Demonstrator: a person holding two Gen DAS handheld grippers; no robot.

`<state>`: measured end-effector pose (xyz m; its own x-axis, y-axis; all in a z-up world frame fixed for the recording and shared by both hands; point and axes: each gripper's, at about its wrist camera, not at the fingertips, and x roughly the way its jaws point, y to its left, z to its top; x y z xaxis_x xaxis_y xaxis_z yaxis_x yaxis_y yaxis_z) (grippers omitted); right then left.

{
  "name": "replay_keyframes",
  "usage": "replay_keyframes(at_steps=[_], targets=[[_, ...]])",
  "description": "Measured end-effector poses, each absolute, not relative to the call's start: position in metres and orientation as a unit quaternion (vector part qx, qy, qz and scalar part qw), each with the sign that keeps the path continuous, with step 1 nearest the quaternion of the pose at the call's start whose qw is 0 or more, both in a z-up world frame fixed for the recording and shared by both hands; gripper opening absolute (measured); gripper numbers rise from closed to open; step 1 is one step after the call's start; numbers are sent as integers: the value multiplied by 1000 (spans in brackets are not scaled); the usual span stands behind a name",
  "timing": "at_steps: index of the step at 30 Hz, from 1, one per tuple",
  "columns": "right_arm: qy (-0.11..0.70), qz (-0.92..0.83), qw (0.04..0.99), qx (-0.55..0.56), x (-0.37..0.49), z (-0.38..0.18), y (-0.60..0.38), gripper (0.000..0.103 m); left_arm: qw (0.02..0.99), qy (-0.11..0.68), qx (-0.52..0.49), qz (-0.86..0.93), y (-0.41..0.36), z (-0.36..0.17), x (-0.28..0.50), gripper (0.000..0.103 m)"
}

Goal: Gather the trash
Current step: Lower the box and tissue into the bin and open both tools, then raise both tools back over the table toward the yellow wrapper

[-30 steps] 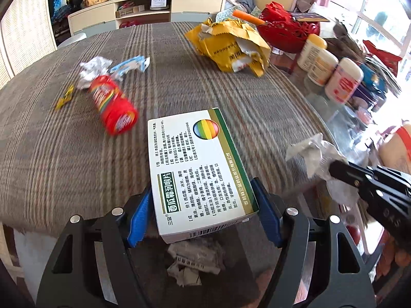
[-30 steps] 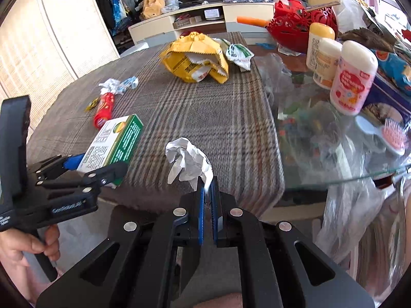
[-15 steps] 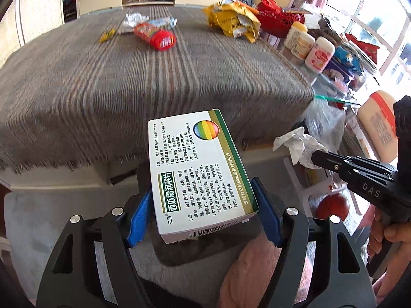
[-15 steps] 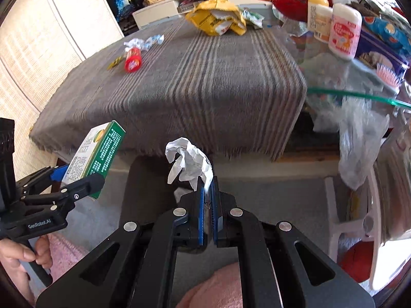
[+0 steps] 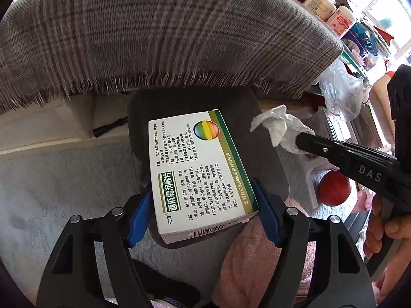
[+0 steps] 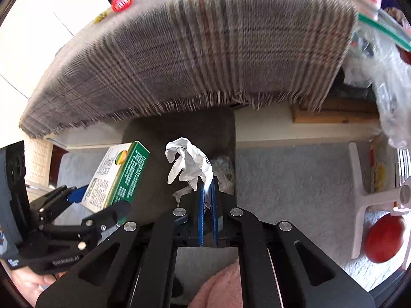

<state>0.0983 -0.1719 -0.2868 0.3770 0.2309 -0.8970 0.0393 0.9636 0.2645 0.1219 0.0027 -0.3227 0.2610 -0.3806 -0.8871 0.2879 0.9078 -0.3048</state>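
the white-and-green medicine box is sitting clamped between the blue pads of the left gripper, its jaws pressing on both long sides, printed face up. in the right wrist view that same box is hanging at nine o'clock from the crumpled white paper, tilted, and the two are staying apart. the right gripper is pinching the lower end of the paper, its jaws nearly together with only the paper between them. in the left wrist view the paper is showing at two o'clock from the box, held by the right gripper. both items are hovering over a dark bin, and in the right wrist view some crumpled clear wrapping is lying inside the bin. at twelve o'clock the fringed plaid cloth is draping over the edge of the worktop. a red ball is resting on the floor at four o'clock.
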Motion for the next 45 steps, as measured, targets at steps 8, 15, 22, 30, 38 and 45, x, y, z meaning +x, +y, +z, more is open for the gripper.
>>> replay_keyframes(at_steps=[8, 15, 22, 30, 38, 45], targets=[[587, 51, 795, 144, 116, -321, -165, 7, 767, 599, -42, -227, -3, -354, 130, 69], [602, 49, 783, 149, 128, -330, -159, 10, 758, 607, -40, -233, -3, -362, 131, 70], [606, 42, 780, 150, 134, -328, -160, 17, 760, 606, -39, -231, -2, -360, 131, 77], [585, 32, 795, 159, 131, -306, -175, 68, 777, 588, -23, -223, 1, -344, 121, 92], [548, 20, 827, 119, 115, -268, -178, 94, 789, 576, -27, -214, 10, -317, 109, 95], [519, 23, 847, 117, 103, -231, -189, 99, 808, 550, -44, -208, 20, -273, 106, 95]])
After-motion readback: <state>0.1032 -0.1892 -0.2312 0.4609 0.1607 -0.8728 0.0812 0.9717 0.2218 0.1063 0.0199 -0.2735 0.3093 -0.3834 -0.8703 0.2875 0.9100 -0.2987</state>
